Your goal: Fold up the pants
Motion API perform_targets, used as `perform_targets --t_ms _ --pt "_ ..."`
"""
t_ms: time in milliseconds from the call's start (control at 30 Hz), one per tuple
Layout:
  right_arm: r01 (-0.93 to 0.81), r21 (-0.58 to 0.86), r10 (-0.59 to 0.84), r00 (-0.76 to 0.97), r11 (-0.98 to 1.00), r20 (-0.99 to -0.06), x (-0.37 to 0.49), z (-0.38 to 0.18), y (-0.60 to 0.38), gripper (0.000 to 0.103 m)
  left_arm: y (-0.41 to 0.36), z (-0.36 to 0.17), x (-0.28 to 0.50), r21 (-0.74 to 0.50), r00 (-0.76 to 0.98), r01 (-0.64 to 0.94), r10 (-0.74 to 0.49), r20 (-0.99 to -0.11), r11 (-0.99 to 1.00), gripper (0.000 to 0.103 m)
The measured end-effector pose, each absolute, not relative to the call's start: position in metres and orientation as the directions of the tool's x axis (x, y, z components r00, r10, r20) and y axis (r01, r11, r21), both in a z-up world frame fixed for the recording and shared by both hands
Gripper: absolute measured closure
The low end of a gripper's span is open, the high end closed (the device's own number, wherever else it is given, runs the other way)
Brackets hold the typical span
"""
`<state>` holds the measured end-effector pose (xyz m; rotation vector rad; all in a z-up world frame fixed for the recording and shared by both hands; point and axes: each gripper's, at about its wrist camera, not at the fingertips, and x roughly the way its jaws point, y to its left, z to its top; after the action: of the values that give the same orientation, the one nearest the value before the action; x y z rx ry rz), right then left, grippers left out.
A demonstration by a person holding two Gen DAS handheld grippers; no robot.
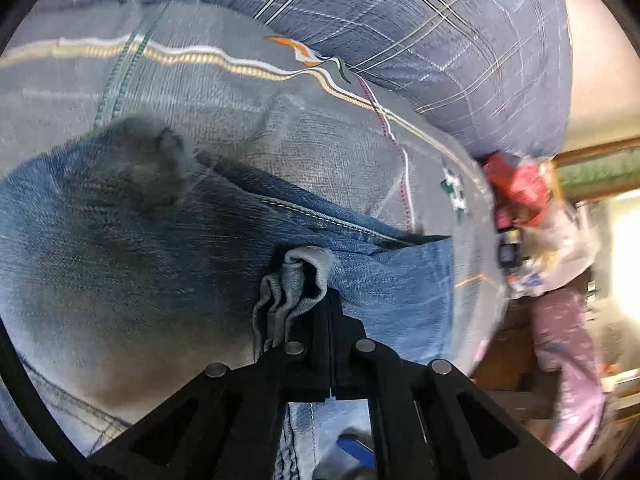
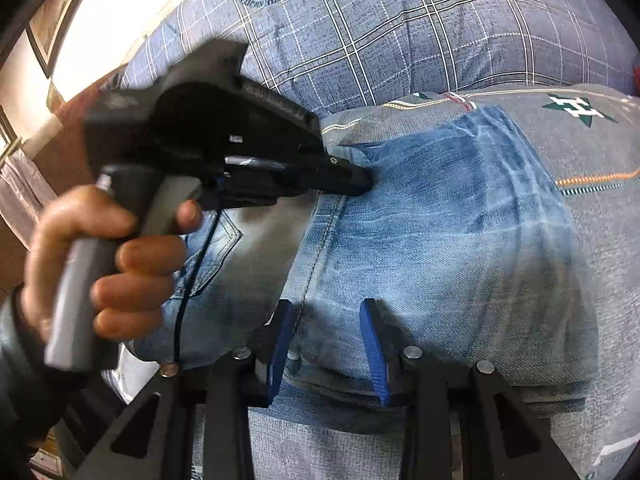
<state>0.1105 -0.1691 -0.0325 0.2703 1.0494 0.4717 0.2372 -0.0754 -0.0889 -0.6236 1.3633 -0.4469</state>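
Note:
Faded blue jeans lie on a grey bedspread, folded lengthwise with the leg end toward the pillow. My left gripper is shut on a bunched grey-blue fold of the jeans. In the right wrist view the left gripper, held by a hand, sits at the far edge of the jeans. My right gripper is open, its blue-padded fingers straddling the near denim edge beside a seam.
A blue plaid pillow lies beyond the jeans. The bedspread carries striped and logo patterns. To the right of the bed, a red packet and pink patterned cloth crowd the bedside. A window glows at upper left.

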Motion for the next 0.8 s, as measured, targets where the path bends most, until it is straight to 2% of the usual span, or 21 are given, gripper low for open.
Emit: perform_targets --t_ms 133,233,267,367,400,467,633,767,800 --pt "-0.252 0.431 0.499 0.422 0.866 -0.757 0.107 -0.032 -0.169 0.065 -0.082 -0.077 0.232 -0.601 0.166 0.016 -0.595 -0.786 0.799 0.101" --pt "-0.244 0.44 0.503 0.423 0.864 -0.754 0.104 -0.028 -0.174 0.064 -0.086 -0.061 0.219 -0.57 0.179 0.07 -0.573 -0.8 0.818 0.097" --pt "-0.239 0.436 0.497 0.432 0.868 -0.752 0.102 -0.026 -0.177 0.064 -0.088 -0.053 0.211 -0.545 0.189 0.107 -0.555 -0.81 0.831 0.091" --pt "-0.211 0.386 0.437 0.523 0.898 -0.732 0.099 -0.003 -0.197 0.064 -0.085 -0.04 0.183 -0.502 0.223 0.185 -0.534 -0.816 0.845 0.059" --pt "-0.185 0.377 0.414 0.545 0.908 -0.729 0.103 0.002 -0.204 0.064 -0.085 -0.039 0.174 -0.497 0.229 0.204 -0.535 -0.813 0.843 0.057" --pt "-0.125 0.38 0.382 0.56 0.916 -0.735 0.12 0.008 -0.221 0.055 -0.089 -0.041 0.159 -0.489 0.223 0.225 -0.533 -0.816 0.843 0.057" --pt "-0.11 0.287 0.301 0.528 0.952 -0.794 0.18 0.002 -0.226 0.055 -0.103 -0.063 0.138 -0.392 0.212 0.272 -0.452 -0.866 0.879 0.058" --pt "-0.157 0.107 0.17 0.479 0.982 -0.861 0.214 -0.036 -0.203 0.056 -0.113 -0.062 0.13 -0.316 0.26 0.331 -0.408 -0.875 0.889 0.058" --pt "-0.176 0.07 0.152 0.509 0.982 -0.847 0.212 -0.039 -0.199 0.056 -0.116 -0.061 0.129 -0.304 0.263 0.338 -0.399 -0.878 0.891 0.058"
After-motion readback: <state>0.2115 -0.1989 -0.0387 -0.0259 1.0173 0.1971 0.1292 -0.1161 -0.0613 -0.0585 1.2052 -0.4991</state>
